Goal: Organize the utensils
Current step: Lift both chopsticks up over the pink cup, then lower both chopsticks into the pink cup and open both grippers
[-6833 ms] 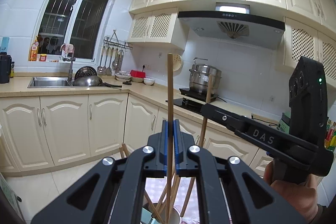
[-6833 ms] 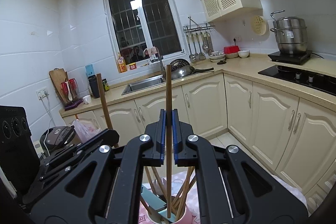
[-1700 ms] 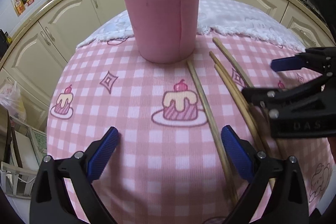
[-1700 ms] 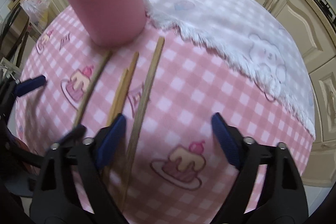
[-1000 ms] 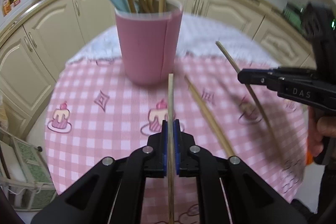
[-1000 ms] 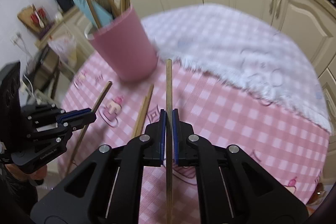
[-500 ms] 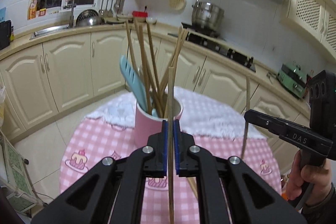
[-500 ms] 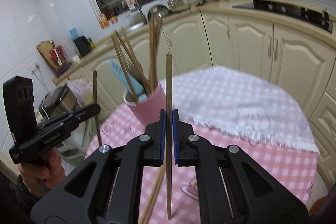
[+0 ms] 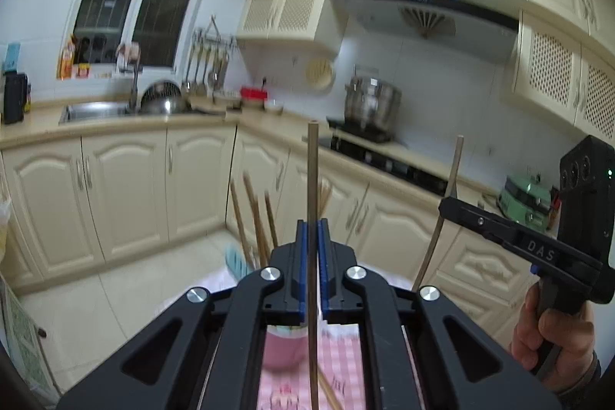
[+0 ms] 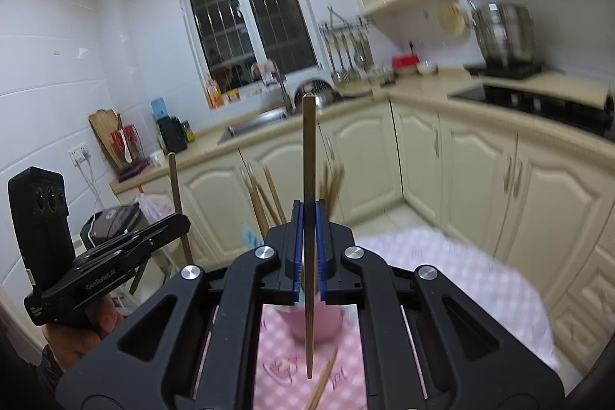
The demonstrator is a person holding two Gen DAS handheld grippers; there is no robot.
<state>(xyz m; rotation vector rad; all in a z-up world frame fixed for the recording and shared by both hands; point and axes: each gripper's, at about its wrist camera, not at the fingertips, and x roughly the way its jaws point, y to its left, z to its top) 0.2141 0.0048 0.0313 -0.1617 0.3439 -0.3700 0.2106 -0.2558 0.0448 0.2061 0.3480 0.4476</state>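
My left gripper (image 9: 312,256) is shut on a wooden chopstick (image 9: 312,187), held upright above the table. My right gripper (image 10: 308,248) is shut on another wooden chopstick (image 10: 308,160), also upright. The pink cup (image 9: 284,348) with several chopsticks (image 9: 253,221) and a teal utensil (image 9: 236,260) stands below and in front of both grippers; it also shows in the right wrist view (image 10: 319,325). The right gripper appears at the right of the left wrist view (image 9: 449,204), the left gripper at the left of the right wrist view (image 10: 180,221). A loose chopstick (image 10: 323,383) lies on the pink checked cloth (image 10: 276,364).
A white cloth (image 10: 461,279) covers the far part of the round table. Cream kitchen cabinets (image 9: 127,195), a sink (image 9: 92,110) and a stove with a steel pot (image 9: 371,102) line the walls behind.
Both grippers, each still holding its chopstick, have risen and tilted further upward, so the cup now sits low in both views, partly behind the fingers.
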